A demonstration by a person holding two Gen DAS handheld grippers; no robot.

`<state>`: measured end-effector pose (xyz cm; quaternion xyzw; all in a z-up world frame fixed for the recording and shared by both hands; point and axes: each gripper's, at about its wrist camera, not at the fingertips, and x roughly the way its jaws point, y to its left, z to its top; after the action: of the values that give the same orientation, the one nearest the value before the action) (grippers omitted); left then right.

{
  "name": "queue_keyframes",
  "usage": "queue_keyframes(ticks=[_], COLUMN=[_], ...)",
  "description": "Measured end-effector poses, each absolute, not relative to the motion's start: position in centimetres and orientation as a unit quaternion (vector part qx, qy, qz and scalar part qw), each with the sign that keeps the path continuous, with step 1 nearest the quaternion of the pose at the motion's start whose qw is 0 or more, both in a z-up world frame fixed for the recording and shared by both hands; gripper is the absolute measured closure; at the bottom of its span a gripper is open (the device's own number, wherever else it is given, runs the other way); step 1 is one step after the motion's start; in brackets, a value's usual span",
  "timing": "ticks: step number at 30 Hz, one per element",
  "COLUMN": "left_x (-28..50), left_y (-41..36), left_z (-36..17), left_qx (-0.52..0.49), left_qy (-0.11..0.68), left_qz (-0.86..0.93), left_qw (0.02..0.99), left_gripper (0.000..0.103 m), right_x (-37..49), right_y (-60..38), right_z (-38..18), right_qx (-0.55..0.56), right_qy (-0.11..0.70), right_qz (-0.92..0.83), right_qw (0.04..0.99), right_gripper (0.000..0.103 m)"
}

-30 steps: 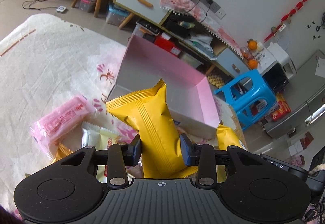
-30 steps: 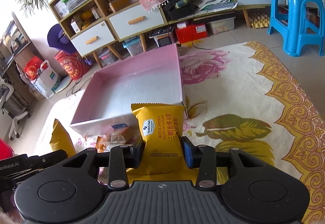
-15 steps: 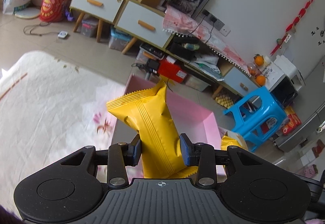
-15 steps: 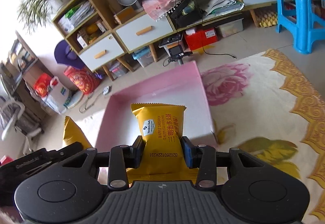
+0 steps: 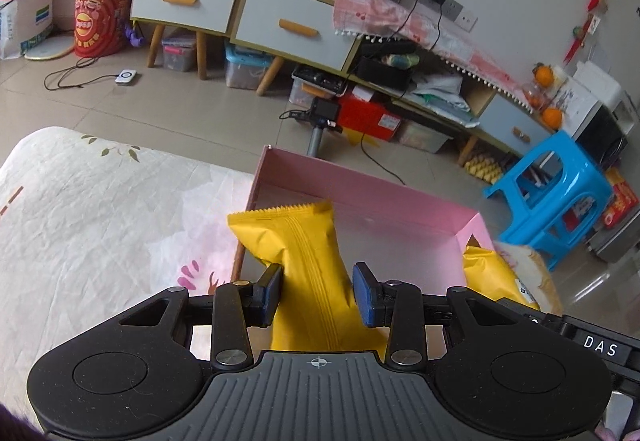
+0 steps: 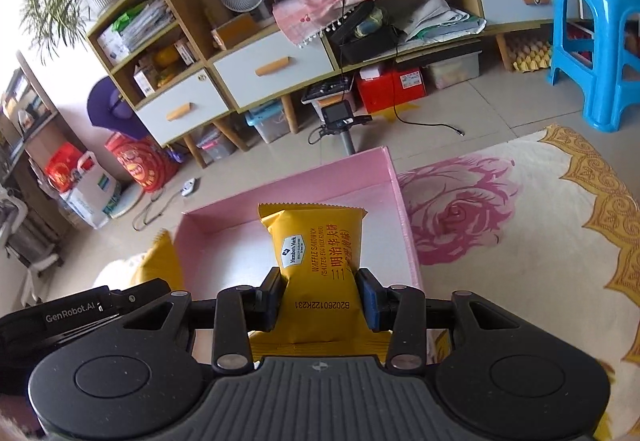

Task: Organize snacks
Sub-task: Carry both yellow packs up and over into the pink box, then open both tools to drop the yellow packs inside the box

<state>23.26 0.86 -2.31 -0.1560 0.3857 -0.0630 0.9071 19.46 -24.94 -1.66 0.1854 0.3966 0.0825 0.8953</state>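
Note:
My left gripper (image 5: 316, 287) holds a plain yellow snack packet (image 5: 304, 241) upright over the near left corner of the open pink box (image 5: 380, 197). Its jaws are closing, and both blue pads press the packet's sides. In the right wrist view my right gripper (image 6: 320, 293) is shut on a yellow waffle sandwich packet (image 6: 316, 241), held above the pink box (image 6: 224, 241) near its middle. Each view catches the other hand's packet at its edge: the waffle packet (image 5: 492, 273) by the box's right wall, the plain packet (image 6: 160, 261) at the box's left corner. The box floor looks bare.
The box lies on a table under a floral cloth (image 6: 500, 241), white cloth (image 5: 100, 221) to its left. Beyond the table edge stand a small camera on a pole (image 6: 340, 117), a low cabinet with drawers (image 5: 296, 25) and a blue stool (image 6: 596, 41).
Both grippers have carried their yellow packets forward over the pink box. The loose snacks on the cloth have dropped out of view. The left packet's top has swung level.

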Motion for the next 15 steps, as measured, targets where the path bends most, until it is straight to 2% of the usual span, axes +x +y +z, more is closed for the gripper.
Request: queue_keyframes(ticks=[1, 10, 11, 12, 14, 15], left_x=[23.6, 24.7, 24.6, 24.6, 24.4, 24.2], left_y=[0.7, 0.3, 0.3, 0.4, 0.6, 0.6], left_z=[-2.5, -3.0, -3.0, -3.0, -3.1, -3.1], left_qx=[-0.152, -0.15, -0.151, -0.151, -0.152, -0.15], left_qy=[0.39, 0.392, 0.393, 0.397, 0.404, 0.404], left_qz=[-0.064, -0.057, -0.061, -0.065, -0.067, -0.066], left_qw=[0.906, 0.906, 0.905, 0.903, 0.899, 0.9], left_gripper=[0.084, 0.078, 0.073, 0.069, 0.046, 0.041], right_x=[19.7, 20.4, 20.4, 20.3, 20.2, 20.1], right_y=[-24.9, -24.9, -25.0, -25.0, -25.0, -25.1], right_z=[-1.8, -3.0, -2.9, -2.8, -2.5, -2.3], right_qx=[0.181, 0.16, 0.16, 0.16, 0.164, 0.167], right_qy=[0.398, 0.417, 0.415, 0.413, 0.412, 0.41], right_qz=[0.08, 0.073, 0.072, 0.072, 0.071, 0.071], right_qw=[0.896, 0.892, 0.893, 0.893, 0.893, 0.894], right_gripper=[0.072, 0.068, 0.068, 0.064, 0.054, 0.049])
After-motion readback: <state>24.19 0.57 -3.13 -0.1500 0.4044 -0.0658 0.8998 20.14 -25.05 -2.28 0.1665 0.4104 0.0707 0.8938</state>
